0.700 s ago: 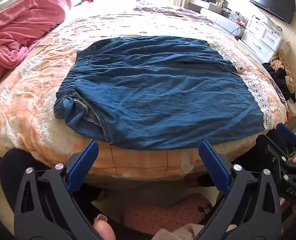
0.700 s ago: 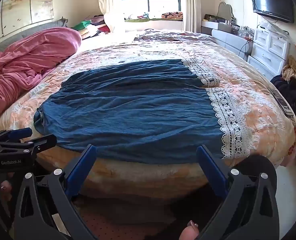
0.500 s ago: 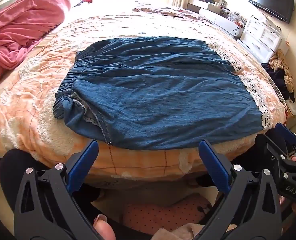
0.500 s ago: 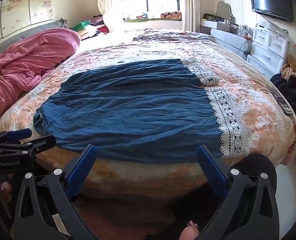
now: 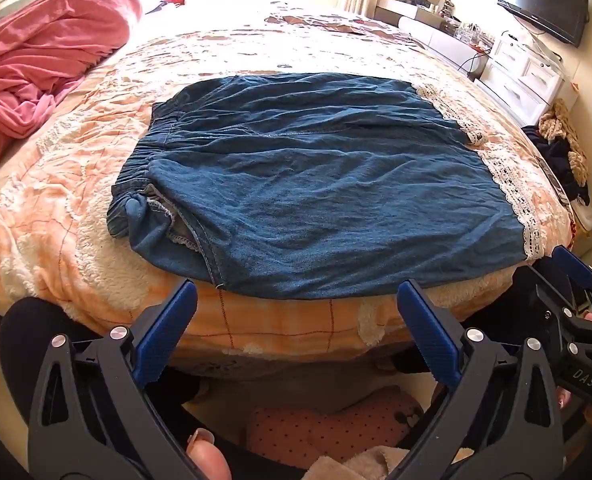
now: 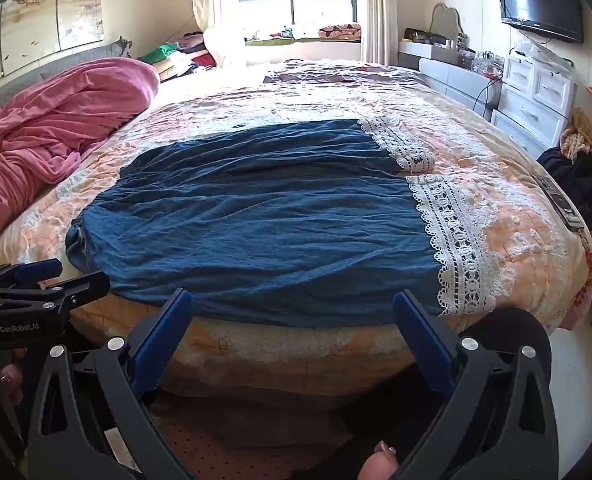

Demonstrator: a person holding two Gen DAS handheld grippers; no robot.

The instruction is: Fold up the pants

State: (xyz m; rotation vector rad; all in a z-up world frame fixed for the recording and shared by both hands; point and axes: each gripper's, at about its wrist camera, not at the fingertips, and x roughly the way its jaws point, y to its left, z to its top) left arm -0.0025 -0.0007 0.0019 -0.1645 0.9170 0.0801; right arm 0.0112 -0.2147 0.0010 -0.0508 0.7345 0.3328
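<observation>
So, pink blanket [image 5: 35,68]: bunched up at the upper left of my left-wrist frame, on the bed, well apart from the pants
Bed cover [image 5: 55,208]: peach and cream, fuzzy, filling the middle of both frames and curving down at the near edge
Pants [image 5: 316,200]: dark blue, spread flat across the centre of the frame, near edge lying right along the bed's near edge
Waistband [image 5: 139,160]: gathered elastic at the left end of the pants, with a small bunched fold just below it
Lace hems [image 6: 456,248]: white trim at the right end of the pants, two strips, one farther back and one nearer
My left gripper [image 5: 296,320]: low in the frame, blue fingers spread as wide as they go, nothing between them, tips just short of the pants' near edge, not touching
My right gripper [image 6: 293,326]: bottom centre of its own frame, fingers spread wide too, empty, tips just below the near edge of the pants
Drawers [image 6: 536,100]: white, upper right of the frame beside the bed
Television [image 6: 540,4]: dark screen on the wall, top right corner
</observation>
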